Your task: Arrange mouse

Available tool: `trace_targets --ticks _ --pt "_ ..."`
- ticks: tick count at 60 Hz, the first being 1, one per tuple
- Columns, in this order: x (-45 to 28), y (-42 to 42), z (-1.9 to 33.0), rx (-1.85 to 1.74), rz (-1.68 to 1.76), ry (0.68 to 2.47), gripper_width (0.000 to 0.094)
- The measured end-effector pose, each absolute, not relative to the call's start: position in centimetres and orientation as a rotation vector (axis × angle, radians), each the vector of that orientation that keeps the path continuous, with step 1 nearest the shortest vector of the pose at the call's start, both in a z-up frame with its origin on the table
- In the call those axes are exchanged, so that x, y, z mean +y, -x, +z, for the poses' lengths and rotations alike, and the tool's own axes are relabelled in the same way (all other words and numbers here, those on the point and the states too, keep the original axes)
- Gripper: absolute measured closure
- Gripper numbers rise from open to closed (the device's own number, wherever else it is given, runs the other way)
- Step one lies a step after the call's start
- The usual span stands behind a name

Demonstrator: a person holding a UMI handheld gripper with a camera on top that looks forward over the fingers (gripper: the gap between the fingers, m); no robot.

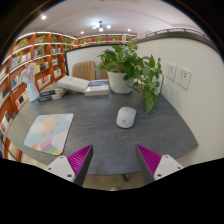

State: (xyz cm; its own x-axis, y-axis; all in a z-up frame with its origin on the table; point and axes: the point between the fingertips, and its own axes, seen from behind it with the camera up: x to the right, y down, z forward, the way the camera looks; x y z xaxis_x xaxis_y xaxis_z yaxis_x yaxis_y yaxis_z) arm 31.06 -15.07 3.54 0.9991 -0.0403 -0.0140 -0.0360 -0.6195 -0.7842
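Bookshelves (28,62) packed with colourful books line the wall at the far left of a room, beside a grey table (95,135). A pale, patterned mouse mat (48,132) lies flat on the near left part of the table, ahead of the left finger. Behind it, toward the table's far edge, sit a small stack of books (50,95) and a white folded item (76,84), with another book (98,88) just to their right. A wooden chair back (84,70) shows beyond them. A leafy green plant (133,68) in a white pot (120,81) stands at the far side of the table, its stems trailing down to the right. The white mouse (125,117) rests on the bare tabletop in front of the pot, well apart from the mat and beyond the fingers. The gripper (115,160) hangs over the near edge with its magenta pads (80,160) spread wide, holding nothing. Wall sockets (177,74) mark the white wall at right.
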Motion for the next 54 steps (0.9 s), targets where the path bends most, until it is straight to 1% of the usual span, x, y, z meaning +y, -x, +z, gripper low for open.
trace_targets --ticks 10,21,30,39,42,44,47,48,49,54 --pt "-9.5 -34.2 1.6 0.091 -0.014 2.271 0.0081" --pt "-3.9 -35.1 -0.4 0.075 0.019 2.317 0.0083" --pt "0.0 -34.6 -0.6 0.036 0.054 2.333 0.0084" --pt "3.0 -33.2 -0.7 -0.031 0.097 2.350 0.0136" --pt "3.8 -32.9 -0.7 -0.049 0.093 2.351 0.0162" --pt "4.1 -32.9 -0.8 -0.058 0.080 2.351 0.0196" --pt "4.4 -33.4 -0.9 -0.053 0.042 2.352 0.0306" --pt "4.5 -33.6 -0.9 -0.049 0.025 2.353 0.0305" --pt "4.6 -33.7 -0.9 -0.045 0.017 2.350 0.0393" --pt "4.6 -33.8 -0.9 -0.026 0.016 2.347 0.0433"
